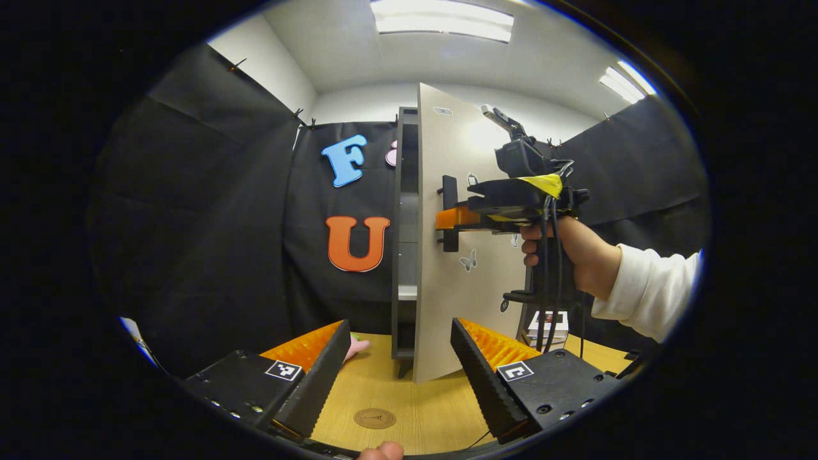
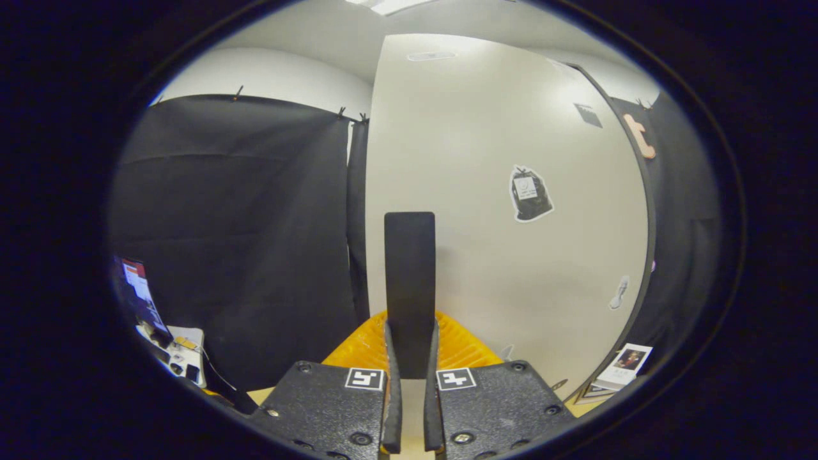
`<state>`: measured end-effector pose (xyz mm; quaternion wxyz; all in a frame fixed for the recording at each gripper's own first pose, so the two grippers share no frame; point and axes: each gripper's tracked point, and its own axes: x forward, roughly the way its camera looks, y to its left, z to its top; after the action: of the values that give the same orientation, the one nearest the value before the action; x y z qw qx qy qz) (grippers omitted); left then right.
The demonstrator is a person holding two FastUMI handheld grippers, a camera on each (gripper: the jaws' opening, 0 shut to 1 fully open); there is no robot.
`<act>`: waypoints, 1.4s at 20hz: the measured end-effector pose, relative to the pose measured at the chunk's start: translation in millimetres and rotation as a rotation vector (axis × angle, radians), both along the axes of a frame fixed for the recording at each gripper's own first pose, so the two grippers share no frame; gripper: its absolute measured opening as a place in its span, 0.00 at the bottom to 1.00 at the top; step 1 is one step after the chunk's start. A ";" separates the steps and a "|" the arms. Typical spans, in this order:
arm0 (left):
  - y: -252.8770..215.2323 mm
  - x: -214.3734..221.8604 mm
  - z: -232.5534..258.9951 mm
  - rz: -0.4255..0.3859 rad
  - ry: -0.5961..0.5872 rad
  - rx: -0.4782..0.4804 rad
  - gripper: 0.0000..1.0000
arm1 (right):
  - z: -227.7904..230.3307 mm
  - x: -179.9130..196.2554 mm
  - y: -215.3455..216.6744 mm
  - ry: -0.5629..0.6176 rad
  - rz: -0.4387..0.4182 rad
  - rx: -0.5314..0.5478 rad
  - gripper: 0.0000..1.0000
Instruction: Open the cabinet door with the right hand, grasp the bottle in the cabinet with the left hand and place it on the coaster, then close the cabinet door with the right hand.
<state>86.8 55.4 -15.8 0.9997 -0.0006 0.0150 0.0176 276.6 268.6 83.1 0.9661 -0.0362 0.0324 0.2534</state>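
my right gripper (image 2: 409, 358) is clamping the door handle (image 2: 409, 281) of the cabinet door (image 1: 447, 255); my left gripper (image 1: 399, 377) is hanging spread apart before that door, above the coaster (image 1: 375, 418).

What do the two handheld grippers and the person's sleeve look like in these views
The left gripper has ridged, wedge-shaped fingers on black blocks carrying square black-and-white markers. The right gripper is a black pistol-grip unit with yellow tape, black cables hanging down, and similar markers in its own view. The sleeve is white.
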 end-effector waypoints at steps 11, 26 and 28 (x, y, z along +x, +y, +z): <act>36.3 59.4 -4.7 -0.050 -0.014 0.002 0.95 | 4.5 -29.4 -34.3 -0.012 -0.008 -0.004 0.17; -35.2 70.5 -4.1 -0.153 -0.001 0.018 0.95 | 10.6 -42.7 -104.8 -0.037 -0.243 0.005 0.12; -37.7 68.9 -5.1 -0.155 0.001 0.016 0.95 | 10.8 -42.4 -115.2 -0.047 -0.284 0.011 0.10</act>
<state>155.7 17.7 -20.9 0.9980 0.0085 0.0155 -0.0599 234.2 153.5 93.8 0.9929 -0.0318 0.0133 0.1136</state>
